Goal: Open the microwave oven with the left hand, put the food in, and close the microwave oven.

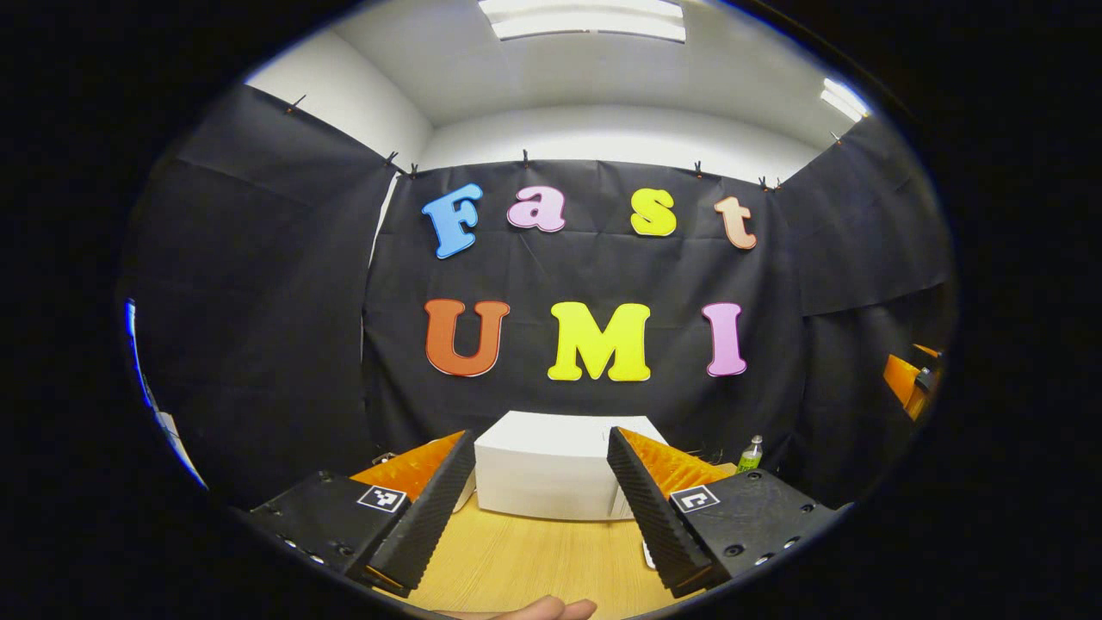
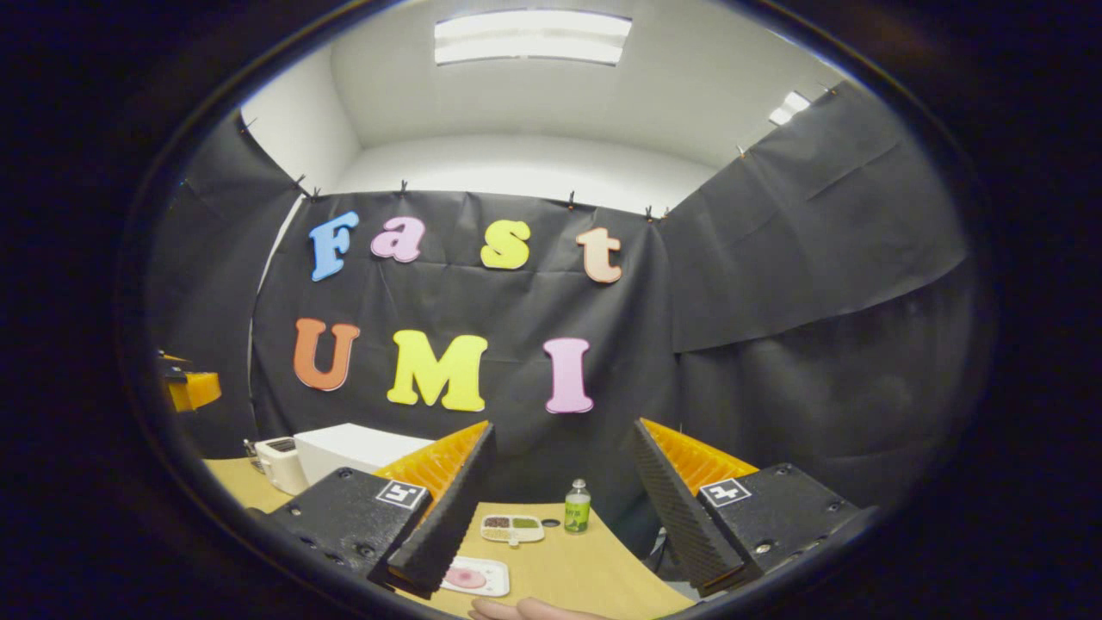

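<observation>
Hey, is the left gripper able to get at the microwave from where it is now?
Probably yes. In the left gripper view the left gripper is open, and the white microwave sits straight ahead between its fingers on the wooden table. Nothing lies between them. The door handle can't be made out.

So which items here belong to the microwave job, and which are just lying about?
Job:
- white box-shaped microwave oven
- white tray with pink food
- open left gripper
- open right gripper

Lying about:
- green-labelled plastic bottle
- white compartment tray
- small white toaster
</observation>
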### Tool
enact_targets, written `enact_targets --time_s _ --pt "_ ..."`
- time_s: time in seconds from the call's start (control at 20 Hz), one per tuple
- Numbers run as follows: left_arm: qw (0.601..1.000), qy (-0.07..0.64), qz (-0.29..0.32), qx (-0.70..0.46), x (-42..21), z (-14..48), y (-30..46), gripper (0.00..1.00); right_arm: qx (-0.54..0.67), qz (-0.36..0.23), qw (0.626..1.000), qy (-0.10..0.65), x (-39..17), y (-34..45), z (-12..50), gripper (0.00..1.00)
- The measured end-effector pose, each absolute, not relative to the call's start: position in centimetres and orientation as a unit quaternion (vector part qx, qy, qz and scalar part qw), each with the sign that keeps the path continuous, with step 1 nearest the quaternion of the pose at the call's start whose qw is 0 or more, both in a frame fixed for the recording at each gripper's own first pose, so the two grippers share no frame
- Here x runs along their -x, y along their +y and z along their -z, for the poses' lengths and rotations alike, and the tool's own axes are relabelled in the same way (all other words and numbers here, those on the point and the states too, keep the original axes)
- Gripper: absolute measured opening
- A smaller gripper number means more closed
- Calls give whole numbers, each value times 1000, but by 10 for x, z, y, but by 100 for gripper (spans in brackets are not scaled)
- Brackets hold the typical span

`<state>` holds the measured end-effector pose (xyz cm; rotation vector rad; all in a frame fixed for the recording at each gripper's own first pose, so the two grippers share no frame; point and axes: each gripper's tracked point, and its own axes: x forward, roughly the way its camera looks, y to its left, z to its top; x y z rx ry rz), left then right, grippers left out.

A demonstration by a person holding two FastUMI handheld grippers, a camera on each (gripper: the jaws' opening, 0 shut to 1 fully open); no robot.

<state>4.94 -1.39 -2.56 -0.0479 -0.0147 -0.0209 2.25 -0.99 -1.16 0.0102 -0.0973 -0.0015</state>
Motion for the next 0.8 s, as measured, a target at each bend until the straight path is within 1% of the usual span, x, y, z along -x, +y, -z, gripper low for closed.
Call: enact_targets --time_s 0.05,0.1,0.15,0.2,0.25,0.3,0.35,0.4,0.5,0.55,0.6,0.65,0.7,0.75,0.8 --pt "999 -10 27 29 -62 29 -28 95 -1 1 999 -51 -26 -10 14 91" --pt "998 -12 41 37 -76 35 -40 95 2 -1 999 -52 -28 -10 18 100" --pt "998 -5 45 42 -94 45 -47 95 4 -2 999 -50 -30 -11 22 91" --pt "998 1 46 43 -109 56 -53 95 6 -4 999 -50 -33 -12 24 91" --pt "998 10 46 42 -127 68 -61 95 8 -6 999 -49 -37 -13 27 100" --pt "998 17 51 42 -144 80 -72 95 11 -7 999 -48 -43 -14 30 91" --pt "997 27 57 43 -161 95 -83 95 15 -8 999 -47 -47 -16 31 100" --pt "997 36 62 43 -177 110 -95 95 18 -8 999 -47 -50 -18 33 91" --pt "995 52 72 39 -207 139 -114 95 24 -9 998 -50 -52 -24 34 91" --pt "995 59 75 35 -220 152 -122 95 25 -10 998 -53 -52 -27 33 100" --pt "994 65 77 32 -233 167 -130 95 27 -12 998 -55 -53 -29 33 91" --pt "994 71 79 29 -245 179 -138 95 27 -14 998 -55 -53 -31 34 100" --pt "993 79 82 28 -255 194 -146 95 25 -16 998 -56 -54 -34 35 100" --pt "992 87 87 28 -264 208 -155 95 24 -17 998 -56 -55 -37 37 91" --pt "991 97 91 29 -271 222 -162 95 23 -18 998 -55 -57 -39 40 100"
